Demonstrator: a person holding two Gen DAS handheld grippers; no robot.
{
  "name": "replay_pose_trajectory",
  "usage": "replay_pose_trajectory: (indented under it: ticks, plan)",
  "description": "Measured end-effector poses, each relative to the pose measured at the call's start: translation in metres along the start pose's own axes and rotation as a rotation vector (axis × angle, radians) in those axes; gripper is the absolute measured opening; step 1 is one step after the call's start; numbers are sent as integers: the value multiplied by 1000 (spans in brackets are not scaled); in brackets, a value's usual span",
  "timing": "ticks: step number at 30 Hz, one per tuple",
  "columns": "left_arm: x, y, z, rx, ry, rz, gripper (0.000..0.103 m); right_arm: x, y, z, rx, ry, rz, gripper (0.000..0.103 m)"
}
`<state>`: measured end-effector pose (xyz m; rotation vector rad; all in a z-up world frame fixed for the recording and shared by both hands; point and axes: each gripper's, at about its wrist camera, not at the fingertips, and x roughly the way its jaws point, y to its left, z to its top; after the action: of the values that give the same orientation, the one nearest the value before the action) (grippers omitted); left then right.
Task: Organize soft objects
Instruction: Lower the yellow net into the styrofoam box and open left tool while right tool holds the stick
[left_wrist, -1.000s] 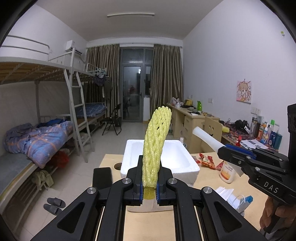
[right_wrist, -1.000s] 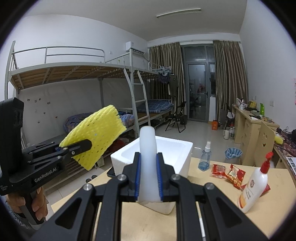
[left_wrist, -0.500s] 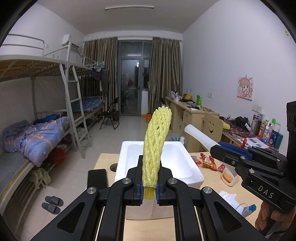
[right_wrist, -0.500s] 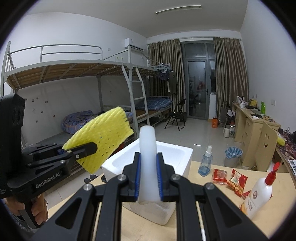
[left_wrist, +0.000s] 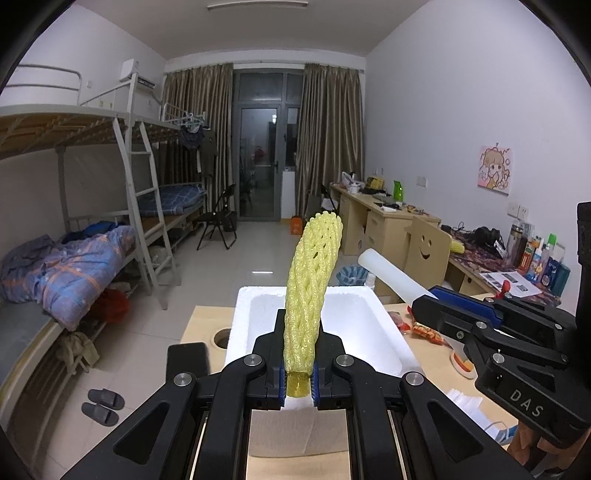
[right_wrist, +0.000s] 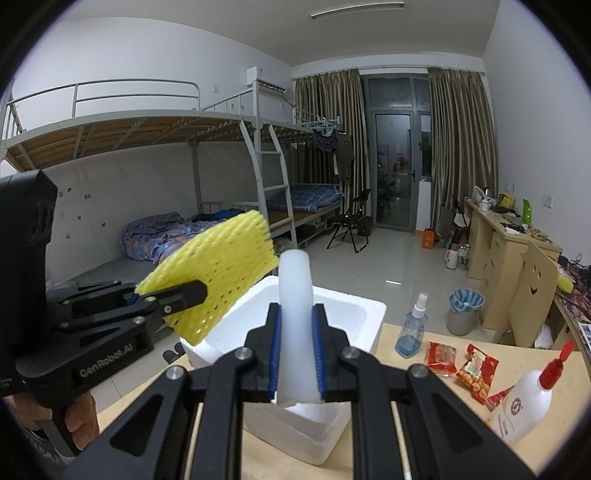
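My left gripper (left_wrist: 299, 373) is shut on a yellow foam net sleeve (left_wrist: 313, 291), which stands up between the blue pads above the near rim of a white foam box (left_wrist: 373, 321). My right gripper (right_wrist: 297, 354) is shut on a white foam piece (right_wrist: 295, 295), held upright over the same white foam box (right_wrist: 354, 310). In the right wrist view the left gripper (right_wrist: 192, 291) shows at the left with the yellow foam net sleeve (right_wrist: 218, 277) flat-on. The left wrist view has the right gripper (left_wrist: 424, 306) at the right, the white foam piece (left_wrist: 391, 275) pointing up-left.
The box sits on a light wooden table (right_wrist: 436, 435). On it lie snack packets (right_wrist: 461, 365), a spray bottle (right_wrist: 412, 332), a white bottle with red cap (right_wrist: 524, 406), a black phone (left_wrist: 186, 362) and white tissue (left_wrist: 467, 402). Bunk beds stand left, desks right.
Both grippers have moved forward toward the white foam box, which now looks larger and closer. Each still holds its foam piece the same way.
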<state>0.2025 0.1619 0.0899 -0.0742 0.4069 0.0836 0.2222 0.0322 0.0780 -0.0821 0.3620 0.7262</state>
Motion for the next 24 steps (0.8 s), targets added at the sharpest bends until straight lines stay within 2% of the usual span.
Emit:
replay_pose_trajectory:
  ticks: [16, 24]
  plan:
    - [58, 2, 1, -2, 85, -28, 10, 13, -10, -4, 13, 17, -6, 19]
    - [65, 2, 0, 7, 74, -14, 11, 14, -13, -3, 13, 20, -7, 19]
